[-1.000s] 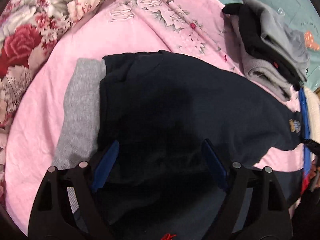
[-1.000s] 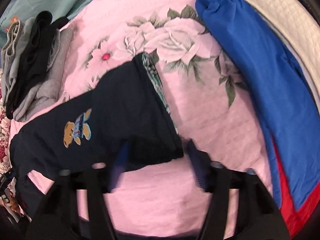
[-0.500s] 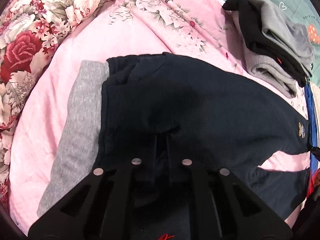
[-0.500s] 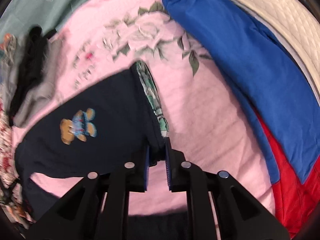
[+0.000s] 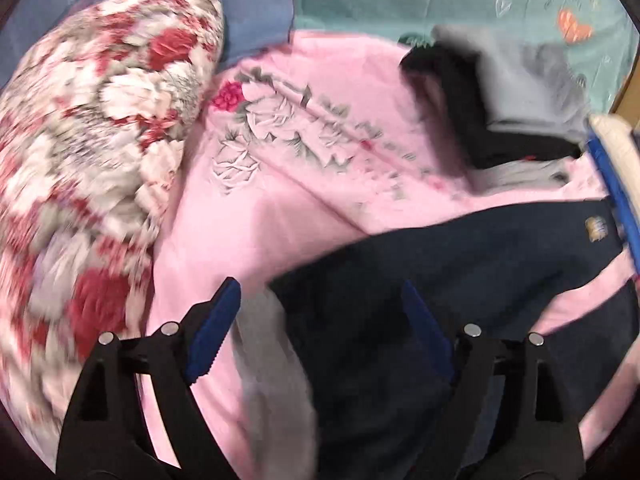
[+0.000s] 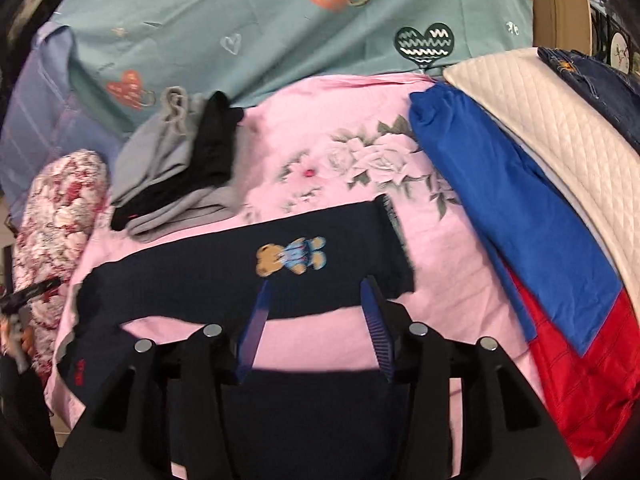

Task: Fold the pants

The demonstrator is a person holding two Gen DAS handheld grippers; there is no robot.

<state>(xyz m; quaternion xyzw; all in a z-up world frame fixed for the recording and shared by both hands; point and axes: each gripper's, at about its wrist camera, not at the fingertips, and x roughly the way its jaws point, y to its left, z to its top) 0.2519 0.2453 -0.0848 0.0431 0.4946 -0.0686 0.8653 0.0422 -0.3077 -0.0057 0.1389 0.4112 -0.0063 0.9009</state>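
The navy pants [image 6: 192, 292] lie flat across the pink sheet [image 6: 352, 152], one leg showing a bear patch [image 6: 292, 260]. My right gripper [image 6: 316, 320] hovers above that leg's near edge. Its jaws are opening, and only sheet and pants show far below them. In the left wrist view the pants [image 5: 460, 272] end in a grey waistband [image 5: 276, 380]. My left gripper [image 5: 320, 320] hangs over that waist end, jaws opening wide and holding nothing. This view is blurred by motion.
A stack of folded grey and black clothes [image 6: 180, 176] sits at the back of the sheet. A floral pillow [image 5: 88, 152] lies to the left. Blue [image 6: 516, 208] and red [image 6: 592, 380] garments and a white quilted pad [image 6: 552, 120] lie on the right. A teal cover [image 6: 280, 20] lies behind.
Half a second ago both grippers were shut on pants fabric. Both have now let go, opened and lifted away, and the views have tilted up toward the back of the bed.
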